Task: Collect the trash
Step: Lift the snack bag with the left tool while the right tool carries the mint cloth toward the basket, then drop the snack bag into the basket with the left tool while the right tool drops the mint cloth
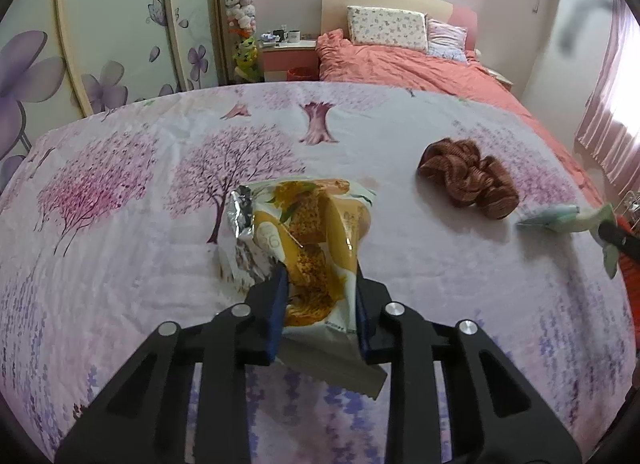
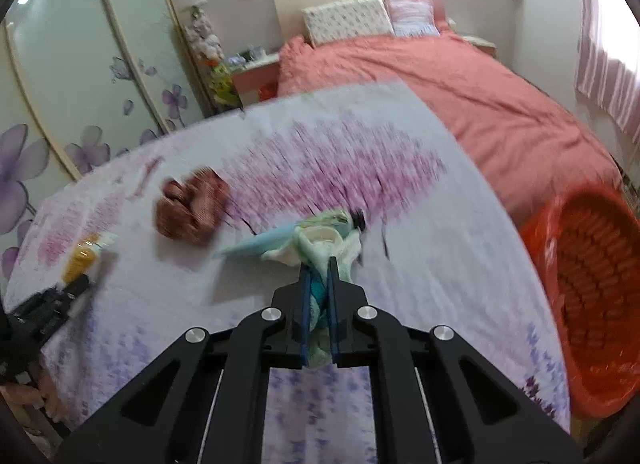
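Observation:
My left gripper [image 1: 320, 276] is shut on a yellow and white snack bag [image 1: 312, 232] with a torn silver top, held over the bed sheet; the bag also shows in the right wrist view [image 2: 84, 258]. My right gripper [image 2: 319, 268] is shut on a crumpled green and white wrapper [image 2: 320, 242], which shows at the right edge of the left wrist view [image 1: 568, 218]. An orange basket [image 2: 592, 288] stands off the bed's right side, to the right of the right gripper.
A brown scrunchie [image 1: 468, 178] lies on the tree-print sheet [image 1: 120, 264] between the two grippers; it also shows in the right wrist view [image 2: 190, 208]. A coral duvet [image 2: 460, 96] and pillows lie beyond. Wardrobe doors [image 1: 112, 24] stand to the left.

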### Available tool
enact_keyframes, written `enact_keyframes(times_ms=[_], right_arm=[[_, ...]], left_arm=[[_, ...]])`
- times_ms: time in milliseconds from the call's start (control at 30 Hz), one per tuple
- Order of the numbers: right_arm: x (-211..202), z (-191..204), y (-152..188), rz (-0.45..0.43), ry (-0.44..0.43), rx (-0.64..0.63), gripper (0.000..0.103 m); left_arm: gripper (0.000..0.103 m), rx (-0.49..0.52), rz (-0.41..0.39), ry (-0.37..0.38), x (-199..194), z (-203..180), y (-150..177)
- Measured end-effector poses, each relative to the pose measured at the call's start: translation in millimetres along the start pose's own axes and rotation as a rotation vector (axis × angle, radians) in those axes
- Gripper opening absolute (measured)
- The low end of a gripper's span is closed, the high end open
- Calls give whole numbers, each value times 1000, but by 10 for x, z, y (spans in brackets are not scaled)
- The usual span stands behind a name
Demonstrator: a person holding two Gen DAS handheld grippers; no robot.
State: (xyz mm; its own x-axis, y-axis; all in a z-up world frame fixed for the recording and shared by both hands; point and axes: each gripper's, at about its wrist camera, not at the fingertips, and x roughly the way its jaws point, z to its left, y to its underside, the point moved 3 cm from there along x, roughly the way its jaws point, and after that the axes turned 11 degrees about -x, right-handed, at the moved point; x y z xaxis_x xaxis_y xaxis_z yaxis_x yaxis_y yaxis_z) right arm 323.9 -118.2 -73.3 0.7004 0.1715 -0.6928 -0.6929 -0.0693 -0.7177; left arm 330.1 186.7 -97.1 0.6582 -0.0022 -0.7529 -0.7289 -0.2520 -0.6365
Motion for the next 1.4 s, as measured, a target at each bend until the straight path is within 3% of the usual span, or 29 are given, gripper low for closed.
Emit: enact_keyframes(times_ms=[400,700,1100,1400], right_arm=[[-451,34,-193,-110,-13,-20,7],[-822,-232,-148,-177,21,12,8],[-1273,-1017,73,-257,114,127,8],[-1491,-1619,366,-289,223,224,8]], left_arm=[[25,3,-51,87,-375,-273,-146],[25,52,-77,159,-684,-716,-136],[25,191,-76,360,-1052,-1919,114],[25,286,-28,530,-1149,-2872,446]])
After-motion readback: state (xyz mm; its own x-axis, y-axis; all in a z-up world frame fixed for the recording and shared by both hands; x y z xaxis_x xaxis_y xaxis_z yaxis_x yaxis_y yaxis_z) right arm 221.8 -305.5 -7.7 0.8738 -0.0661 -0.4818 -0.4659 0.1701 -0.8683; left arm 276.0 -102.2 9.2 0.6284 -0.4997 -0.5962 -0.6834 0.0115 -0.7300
